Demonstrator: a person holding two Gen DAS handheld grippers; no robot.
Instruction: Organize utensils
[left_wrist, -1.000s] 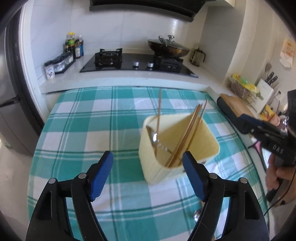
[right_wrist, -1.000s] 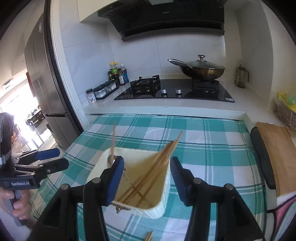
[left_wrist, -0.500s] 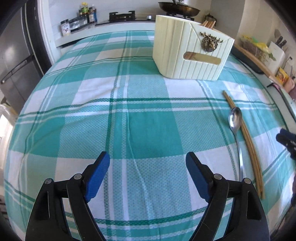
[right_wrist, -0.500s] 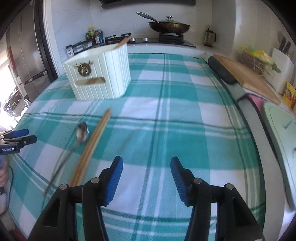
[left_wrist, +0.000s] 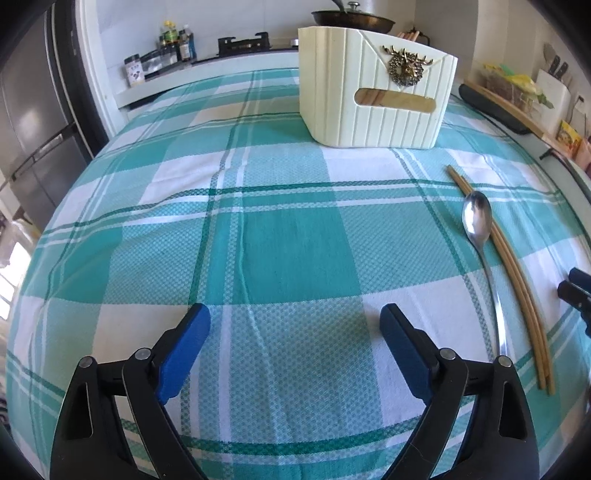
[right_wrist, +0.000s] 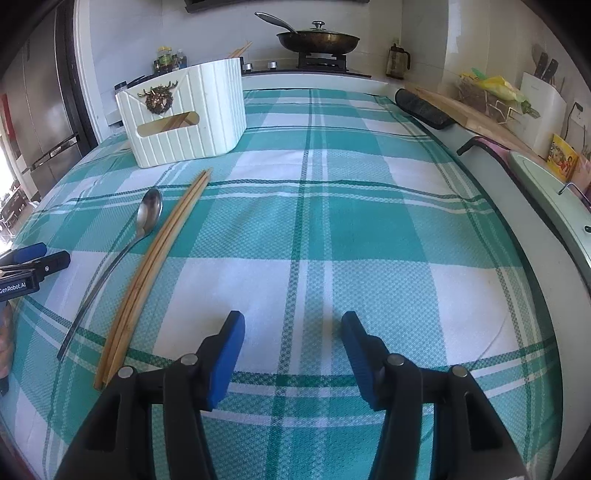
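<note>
Left gripper (left_wrist: 295, 325): you hold it angled down over the cloth; its blue pads have just been spreading and stand wide, nothing between them, only bare cloth below.
Right gripper (right_wrist: 291, 328): you hold it angled down likewise; blue pads parted about halfway, nothing between them.
Mutual view: each gripper's tips show at the edge of the other's camera, yours on the left at the far left of the right wrist view, beside a hand (right_wrist: 5, 332) cut off by the frame.
Cloth: teal-and-white checked woven tablecloth (left_wrist: 295, 240), waffle texture, a few shallow creases ahead of the left pads.
Spoon: long-handled polished metal spoon (left_wrist: 478, 221), bowl up, flat on the cloth, between the two grippers.
Chopsticks: pair of light wooden chopsticks (right_wrist: 155, 258), flat, side by side, touching; just beside the spoon on its right-gripper side, tips toward the box.
Box: cream ribbed plastic utensil box (left_wrist: 373, 96), upright at the far end of the cloth, slot handle, brass stag-head emblem (left_wrist: 406, 70); more wooden chopsticks lean inside, seen through the slot and above the rim.
Surroundings: lidded dark wok (right_wrist: 317, 38) on a black gas hob behind; spice jars (left_wrist: 173, 40) far left; wooden chopping board (right_wrist: 472, 114) along the right counter.
Clearance: nothing lies between either gripper and the loose utensils.
</note>
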